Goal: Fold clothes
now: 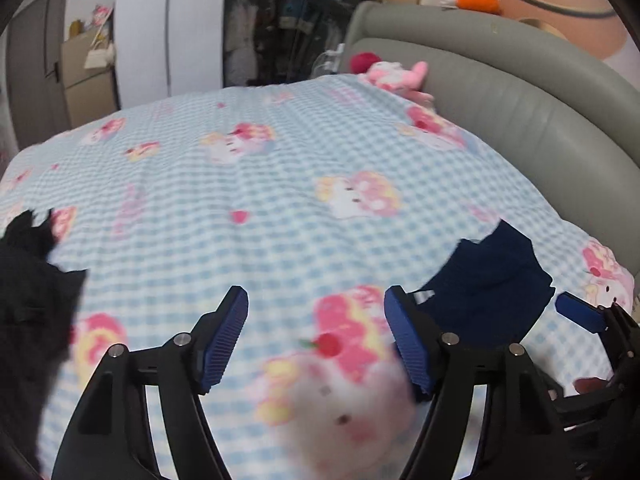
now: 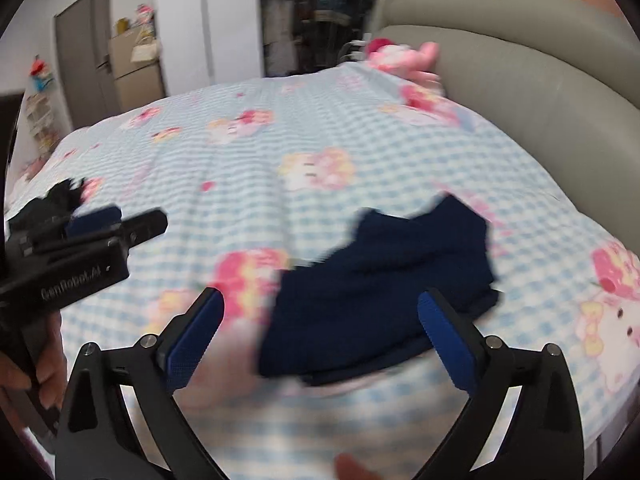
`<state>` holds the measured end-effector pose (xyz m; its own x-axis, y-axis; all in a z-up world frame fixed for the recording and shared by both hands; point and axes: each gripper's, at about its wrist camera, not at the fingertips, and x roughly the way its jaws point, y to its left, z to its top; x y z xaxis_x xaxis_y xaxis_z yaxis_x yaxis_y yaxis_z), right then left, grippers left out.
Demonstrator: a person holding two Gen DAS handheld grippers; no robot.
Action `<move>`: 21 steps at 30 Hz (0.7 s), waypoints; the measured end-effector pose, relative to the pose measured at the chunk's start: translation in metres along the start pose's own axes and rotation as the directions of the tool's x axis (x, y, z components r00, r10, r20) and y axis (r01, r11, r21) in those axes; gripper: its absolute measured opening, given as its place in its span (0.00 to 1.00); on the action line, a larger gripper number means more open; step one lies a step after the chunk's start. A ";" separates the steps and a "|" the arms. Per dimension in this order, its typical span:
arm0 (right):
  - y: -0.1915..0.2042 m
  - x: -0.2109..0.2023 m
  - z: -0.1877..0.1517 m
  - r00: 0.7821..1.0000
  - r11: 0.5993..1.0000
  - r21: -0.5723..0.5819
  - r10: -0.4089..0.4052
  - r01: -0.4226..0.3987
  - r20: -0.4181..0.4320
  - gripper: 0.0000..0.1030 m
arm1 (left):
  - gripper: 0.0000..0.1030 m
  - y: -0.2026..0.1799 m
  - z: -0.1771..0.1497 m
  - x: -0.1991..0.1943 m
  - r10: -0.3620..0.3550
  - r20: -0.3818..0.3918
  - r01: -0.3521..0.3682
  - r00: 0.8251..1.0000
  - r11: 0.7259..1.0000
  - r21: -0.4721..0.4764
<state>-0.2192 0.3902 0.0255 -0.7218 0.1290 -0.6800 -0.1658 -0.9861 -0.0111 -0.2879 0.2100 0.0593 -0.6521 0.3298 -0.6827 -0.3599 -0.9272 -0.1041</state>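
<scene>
A folded navy blue garment (image 2: 384, 292) lies on the checked bedspread (image 2: 280, 160), right in front of my right gripper (image 2: 320, 312), which is open and empty above it. The garment also shows in the left wrist view (image 1: 492, 284), to the right of my left gripper (image 1: 316, 308), which is open and empty over bare bedspread (image 1: 280, 200). A black garment (image 1: 32, 312) lies heaped at the left edge of the bed; it shows small in the right wrist view (image 2: 52, 200), behind the left gripper body (image 2: 80, 256).
A grey padded headboard (image 1: 520, 92) curves along the right side of the bed. A pink plush toy (image 1: 396, 74) lies at the far corner. A wardrobe, door and cardboard box (image 1: 86, 76) stand beyond the bed.
</scene>
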 end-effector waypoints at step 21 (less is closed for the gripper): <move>0.174 -0.082 -0.036 0.992 0.993 -0.047 0.106 -0.109 -0.076 0.99 | 0.81 0.164 -0.105 -0.145 0.215 0.002 -0.212 0.977 0.967 -0.141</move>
<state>-0.1642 0.2043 0.0529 -0.6822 0.0158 -0.7310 -0.0541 -0.9981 0.0289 -0.1821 -0.0092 0.0654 -0.7157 0.1232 -0.6874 -0.1155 -0.9916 -0.0575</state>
